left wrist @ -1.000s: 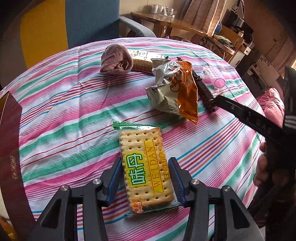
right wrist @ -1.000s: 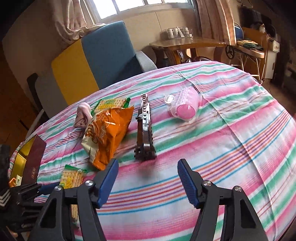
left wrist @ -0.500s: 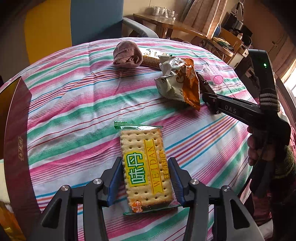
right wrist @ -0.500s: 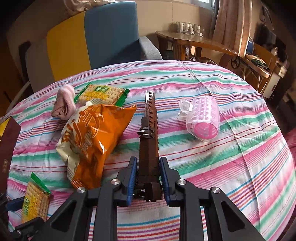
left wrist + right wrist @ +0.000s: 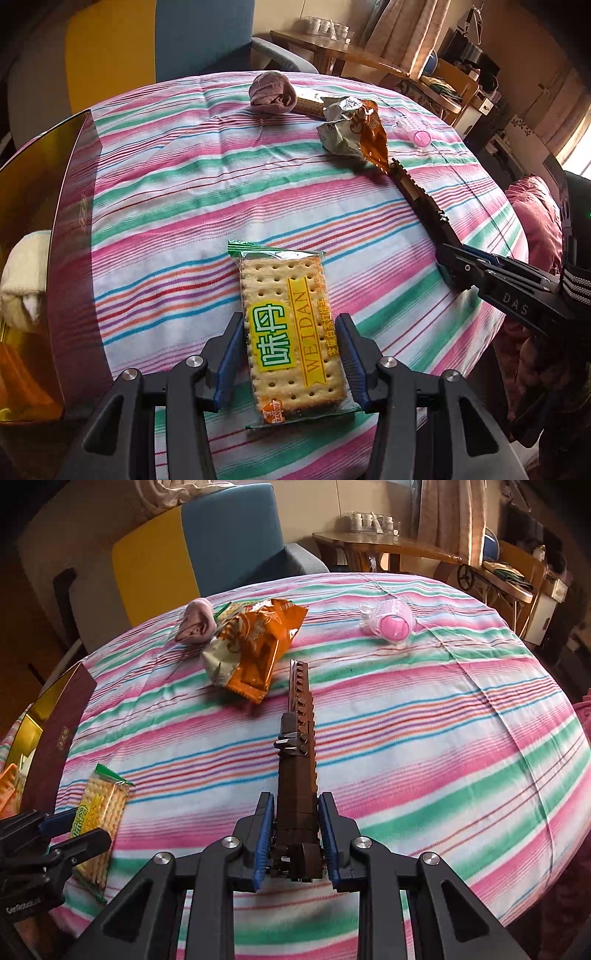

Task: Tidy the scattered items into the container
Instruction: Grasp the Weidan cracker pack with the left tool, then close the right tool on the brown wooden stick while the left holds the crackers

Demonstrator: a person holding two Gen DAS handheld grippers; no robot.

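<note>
1. Your left gripper (image 5: 291, 354) pinches the cracker packet (image 5: 291, 332) by its long edges; your right gripper (image 5: 297, 834) is clamped on the near end of the brown brick strip (image 5: 299, 746).
2. Both items look grasped, so you are at the carrying step.
3. Next, bring each over the dark red box (image 5: 62, 229), which stands open at the left edge of the table (image 5: 177, 192), and release inside.

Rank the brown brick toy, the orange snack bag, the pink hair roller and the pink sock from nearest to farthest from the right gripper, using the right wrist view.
1. Brown brick toy: clamped in the right gripper, pointing away.
2. Orange snack bag: beyond the toy's tip, to the left.
3. Pink hair roller and pink sock: far right and far left; too close to call.
</note>
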